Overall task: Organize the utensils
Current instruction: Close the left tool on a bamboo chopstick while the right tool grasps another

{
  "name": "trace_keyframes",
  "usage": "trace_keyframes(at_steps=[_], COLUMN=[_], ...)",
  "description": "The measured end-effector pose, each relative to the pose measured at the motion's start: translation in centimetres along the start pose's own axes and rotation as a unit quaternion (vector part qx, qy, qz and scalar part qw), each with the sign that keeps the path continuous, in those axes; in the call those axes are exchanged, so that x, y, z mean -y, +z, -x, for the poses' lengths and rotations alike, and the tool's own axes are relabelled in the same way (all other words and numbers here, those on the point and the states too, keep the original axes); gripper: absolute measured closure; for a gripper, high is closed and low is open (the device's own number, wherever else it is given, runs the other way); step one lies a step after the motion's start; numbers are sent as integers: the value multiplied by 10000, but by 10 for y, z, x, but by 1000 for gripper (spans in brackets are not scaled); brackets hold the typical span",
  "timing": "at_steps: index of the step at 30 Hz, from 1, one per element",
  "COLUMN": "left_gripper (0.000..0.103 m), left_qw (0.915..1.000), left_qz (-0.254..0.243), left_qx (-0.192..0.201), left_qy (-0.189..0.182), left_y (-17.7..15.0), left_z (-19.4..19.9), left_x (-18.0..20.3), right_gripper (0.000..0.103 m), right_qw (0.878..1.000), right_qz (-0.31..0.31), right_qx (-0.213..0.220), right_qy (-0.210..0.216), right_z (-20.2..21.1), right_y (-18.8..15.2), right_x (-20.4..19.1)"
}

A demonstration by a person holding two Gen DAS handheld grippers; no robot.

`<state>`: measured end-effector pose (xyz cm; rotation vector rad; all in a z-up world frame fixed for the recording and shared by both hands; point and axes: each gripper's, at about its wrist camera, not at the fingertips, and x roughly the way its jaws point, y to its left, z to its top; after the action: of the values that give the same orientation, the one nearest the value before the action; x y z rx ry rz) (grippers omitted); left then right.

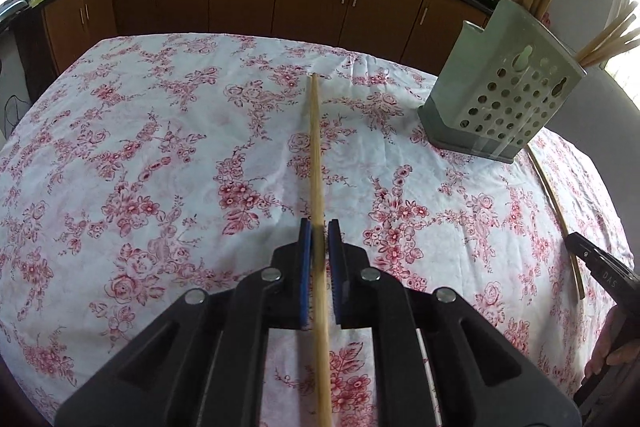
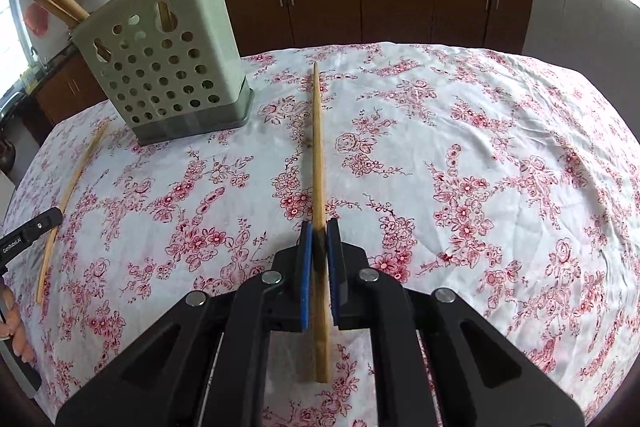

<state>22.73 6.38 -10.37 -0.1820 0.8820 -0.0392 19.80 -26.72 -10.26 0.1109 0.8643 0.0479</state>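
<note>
So most chopsticks already stand in our perforated holder [image 1: 500,99], and we have one chopstick [image 1: 318,163] clamped in the left gripper [image 1: 320,239], another chopstick [image 2: 319,155] clamped in the right gripper [image 2: 320,239], both still to go in.

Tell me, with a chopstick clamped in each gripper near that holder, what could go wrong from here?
1. Each chopstick sticks far past its gripper, so a tip could catch the floral cloth as it swings.
2. The perforated holder already holds several sticks leaning out; a clumsy insert might knock them or tip it.
3. Both grippers work close together and could collide at the holder.
</note>
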Motion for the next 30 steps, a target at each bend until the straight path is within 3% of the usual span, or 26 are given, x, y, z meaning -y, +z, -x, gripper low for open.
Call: trace_keyframes(at_steps=[30], left_gripper=[92], left_qw=[10000], left_qz=[36], left_qx=[-6], left_qy=[-24], left_y=[0], left_z=[0], left_x=[-1], right_gripper=[94], right_qw=[10000], right_qz=[-27], right_qx=[-5], right_qy=[19], right_z=[1], right_y=[1], right_x=[-2])
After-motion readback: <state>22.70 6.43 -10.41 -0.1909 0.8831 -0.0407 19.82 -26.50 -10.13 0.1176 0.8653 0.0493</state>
